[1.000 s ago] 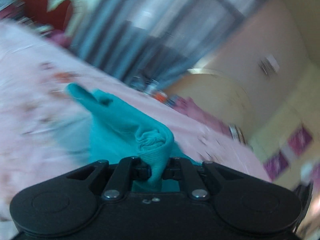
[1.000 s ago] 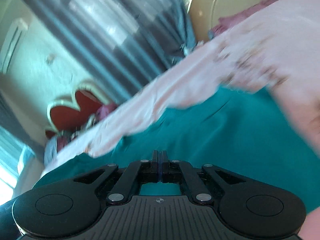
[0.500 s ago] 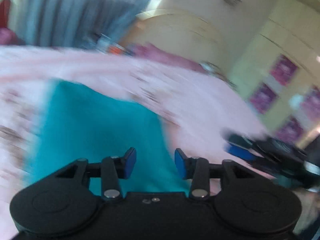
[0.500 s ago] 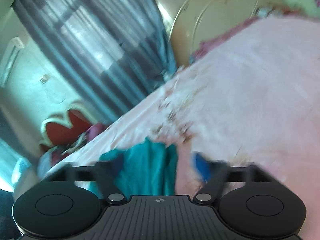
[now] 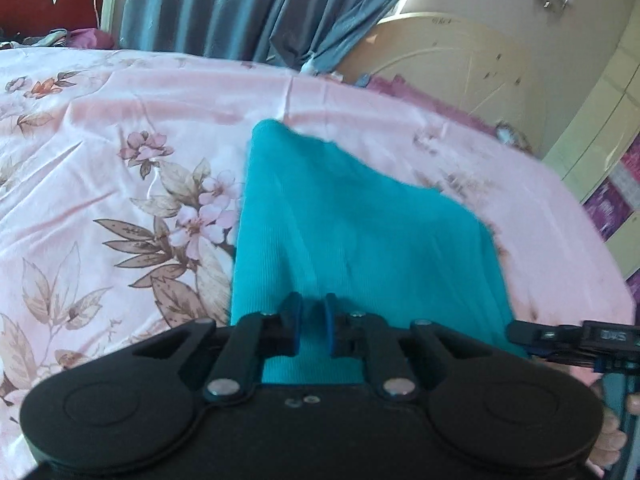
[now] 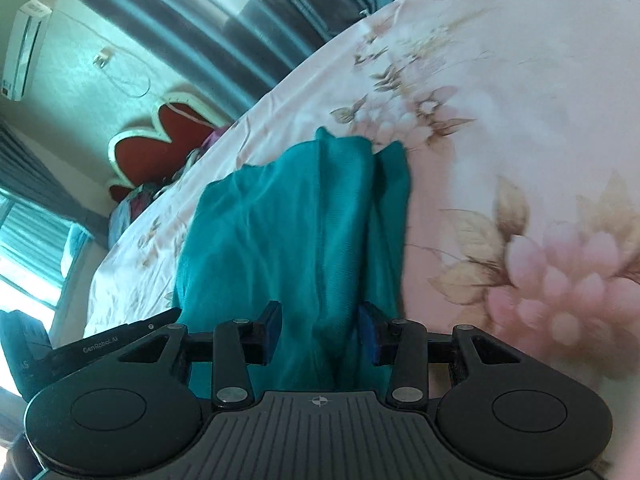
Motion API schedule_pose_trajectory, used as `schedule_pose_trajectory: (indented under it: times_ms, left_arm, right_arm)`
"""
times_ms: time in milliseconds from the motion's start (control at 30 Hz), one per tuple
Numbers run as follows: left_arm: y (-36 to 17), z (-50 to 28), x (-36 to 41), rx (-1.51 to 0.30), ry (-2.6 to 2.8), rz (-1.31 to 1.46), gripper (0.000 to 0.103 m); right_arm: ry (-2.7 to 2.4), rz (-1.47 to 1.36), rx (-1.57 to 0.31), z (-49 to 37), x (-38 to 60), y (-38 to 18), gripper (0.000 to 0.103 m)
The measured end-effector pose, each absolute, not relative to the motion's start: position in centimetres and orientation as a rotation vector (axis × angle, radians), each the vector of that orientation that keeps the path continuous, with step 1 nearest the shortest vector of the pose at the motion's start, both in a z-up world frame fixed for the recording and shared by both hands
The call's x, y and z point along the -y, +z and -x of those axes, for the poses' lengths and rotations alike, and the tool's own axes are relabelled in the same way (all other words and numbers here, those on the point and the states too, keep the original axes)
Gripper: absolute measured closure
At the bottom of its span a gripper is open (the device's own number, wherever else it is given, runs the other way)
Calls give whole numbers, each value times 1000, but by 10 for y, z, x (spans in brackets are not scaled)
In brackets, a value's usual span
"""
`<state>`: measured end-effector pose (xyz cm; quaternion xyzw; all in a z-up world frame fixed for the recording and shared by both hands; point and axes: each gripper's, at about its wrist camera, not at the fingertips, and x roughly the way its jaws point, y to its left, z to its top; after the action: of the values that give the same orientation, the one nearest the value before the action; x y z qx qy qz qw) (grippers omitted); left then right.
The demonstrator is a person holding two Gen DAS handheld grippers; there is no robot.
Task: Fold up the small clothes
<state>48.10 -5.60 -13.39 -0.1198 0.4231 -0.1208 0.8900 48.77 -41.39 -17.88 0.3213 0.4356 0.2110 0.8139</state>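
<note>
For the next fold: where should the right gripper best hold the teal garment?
Probably the near hem of the teal garment, approached from its near end: a raised ridge there already runs between the open jaws of the right gripper, while the rest lies flatter on the sheet.

A teal ribbed garment [image 5: 340,232] lies rumpled lengthwise on the floral bedspread [image 5: 120,152].

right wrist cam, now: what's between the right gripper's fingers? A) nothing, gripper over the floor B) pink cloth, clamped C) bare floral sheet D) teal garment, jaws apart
D: the right gripper stands open with a fold of the teal garment running between its fingers on the floral sheet.
</note>
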Motion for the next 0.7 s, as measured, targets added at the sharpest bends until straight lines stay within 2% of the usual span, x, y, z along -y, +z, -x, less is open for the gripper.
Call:
schedule_pose_trajectory:
  times_ms: [533,567,600,700]
  left_arm:
    - [-137,-487,44,-870,-306,304,93]
    - [-135,-487,45,-861,-310,286,93]
    - [-133,-486,47,-858,-315,266,93]
    - [-132,-487,56,-869,-328,203,95]
  right_arm:
    - [520,-534,-949,-542,370,-174,63]
    - [518,-494,-951,-542,366,-173,84]
    - [513,-463,-954,-541,364,-172,95]
    - [515,-418,-934,-538,364,-167,95]
